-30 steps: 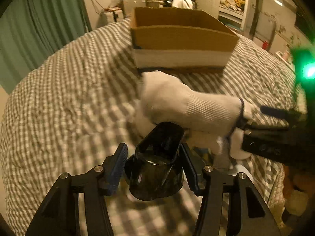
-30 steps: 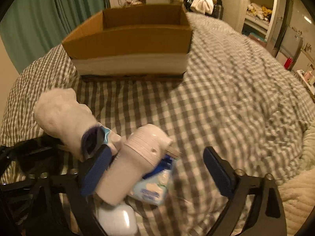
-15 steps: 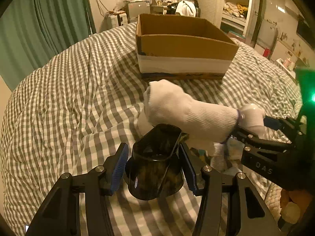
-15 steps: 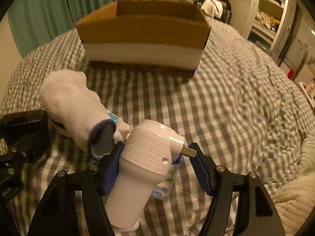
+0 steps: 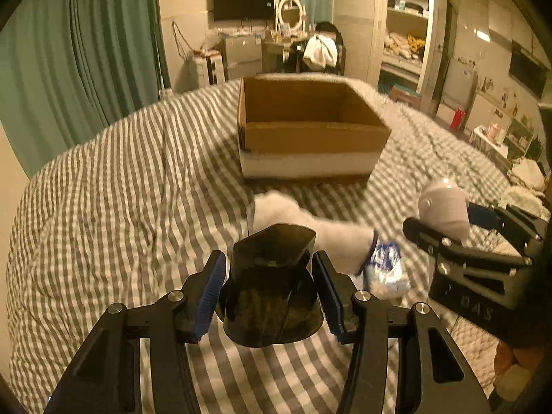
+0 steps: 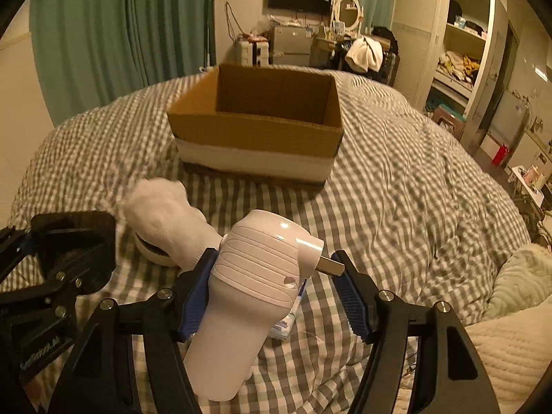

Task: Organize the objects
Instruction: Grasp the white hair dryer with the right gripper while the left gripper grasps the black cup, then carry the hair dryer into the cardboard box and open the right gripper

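Bed (image 5: 114, 186) w/ grey-and-white checked cover, rumpled, took up most of both views. Cardboard box (image 5: 310, 138), open top, white band round its lower part, sat toward the far edge, approx. mid-width. Nearer in, a white sock (image 5: 303, 220) lay on the cover, w/ a small blue-and-white packet (image 5: 384, 269) touching its cuff end. A pale quilted blanket (image 6: 507, 338) was bunched at the bed's near right corner. Box well apart from sock & packet.
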Demonstrator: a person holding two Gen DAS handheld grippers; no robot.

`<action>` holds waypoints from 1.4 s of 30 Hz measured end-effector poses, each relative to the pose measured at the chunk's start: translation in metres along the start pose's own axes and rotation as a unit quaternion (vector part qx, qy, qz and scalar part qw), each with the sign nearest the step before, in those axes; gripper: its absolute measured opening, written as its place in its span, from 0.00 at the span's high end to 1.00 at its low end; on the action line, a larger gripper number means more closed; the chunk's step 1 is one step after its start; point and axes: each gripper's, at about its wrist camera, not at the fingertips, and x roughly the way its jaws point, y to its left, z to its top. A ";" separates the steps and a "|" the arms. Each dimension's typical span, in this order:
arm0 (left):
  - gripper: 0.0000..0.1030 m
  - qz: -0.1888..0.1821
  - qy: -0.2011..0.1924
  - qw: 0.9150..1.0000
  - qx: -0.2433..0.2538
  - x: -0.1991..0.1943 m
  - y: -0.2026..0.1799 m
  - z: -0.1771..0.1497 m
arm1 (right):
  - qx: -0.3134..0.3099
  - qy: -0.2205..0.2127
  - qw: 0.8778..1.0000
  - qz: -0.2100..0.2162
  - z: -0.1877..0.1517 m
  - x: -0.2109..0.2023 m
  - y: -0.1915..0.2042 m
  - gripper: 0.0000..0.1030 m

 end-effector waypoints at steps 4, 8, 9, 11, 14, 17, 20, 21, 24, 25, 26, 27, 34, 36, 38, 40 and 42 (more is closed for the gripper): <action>0.61 0.001 -0.023 1.000 -0.001 -0.007 0.001 0.022 | -0.009 -0.029 0.999 0.011 0.011 -0.020 -0.002 0.36; 0.75 -0.007 -0.041 0.999 -0.003 -0.009 0.000 0.044 | -0.013 -0.051 0.999 0.014 0.029 -0.035 -0.004 0.36; 0.82 -0.013 -0.042 0.999 0.001 -0.006 -0.002 0.049 | -0.013 -0.055 0.998 0.015 0.034 -0.036 -0.005 0.36; 0.86 -0.024 -0.030 0.999 -0.002 0.002 -0.002 0.055 | -0.015 -0.056 0.998 0.016 0.042 -0.034 -0.006 0.36; 0.88 -0.031 -0.013 0.999 -0.008 0.018 0.003 0.063 | -0.012 -0.051 0.998 0.019 0.047 -0.026 -0.009 0.36; 0.88 -0.029 -0.007 1.000 -0.012 0.029 0.007 0.075 | -0.008 -0.046 0.999 0.023 0.052 -0.020 -0.013 0.36; 0.88 -0.027 -0.009 1.000 -0.008 0.037 0.005 0.091 | -0.003 -0.040 0.999 0.029 0.064 -0.009 -0.021 0.36; 0.88 -0.029 -0.010 0.999 -0.008 0.039 0.005 0.098 | -0.002 -0.041 0.999 0.030 0.067 -0.007 -0.022 0.36; 0.88 -0.023 -0.021 1.000 -0.001 0.049 0.002 0.120 | 0.006 -0.049 0.998 0.043 0.092 0.001 -0.031 0.36; 0.88 -0.019 -0.024 1.000 0.001 0.054 0.002 0.127 | 0.009 -0.051 0.998 0.046 0.100 0.003 -0.034 0.36; 0.88 -0.017 -0.025 1.000 0.002 0.060 0.001 0.135 | 0.011 -0.054 0.997 0.050 0.110 0.007 -0.037 0.36; 0.88 -0.016 -0.024 1.000 0.002 0.066 0.000 0.142 | 0.012 -0.057 0.997 0.051 0.121 0.013 -0.040 0.36; 0.88 -0.002 -0.012 1.000 0.027 0.122 -0.012 0.179 | 0.016 -0.051 0.998 0.043 0.183 0.077 -0.053 0.36; 0.88 0.005 -0.008 0.999 0.035 0.136 -0.015 0.180 | 0.018 -0.043 0.998 0.040 0.191 0.099 -0.057 0.36; 0.88 0.013 0.001 0.999 0.039 0.152 -0.017 0.183 | 0.023 -0.034 0.998 0.042 0.196 0.118 -0.060 0.36; 0.88 0.003 0.012 0.999 0.033 0.164 -0.016 0.181 | 0.028 -0.028 0.998 0.047 0.194 0.132 -0.064 0.36; 0.88 -0.004 0.016 0.999 0.032 0.170 -0.018 0.178 | 0.038 -0.019 0.997 0.058 0.192 0.144 -0.068 0.36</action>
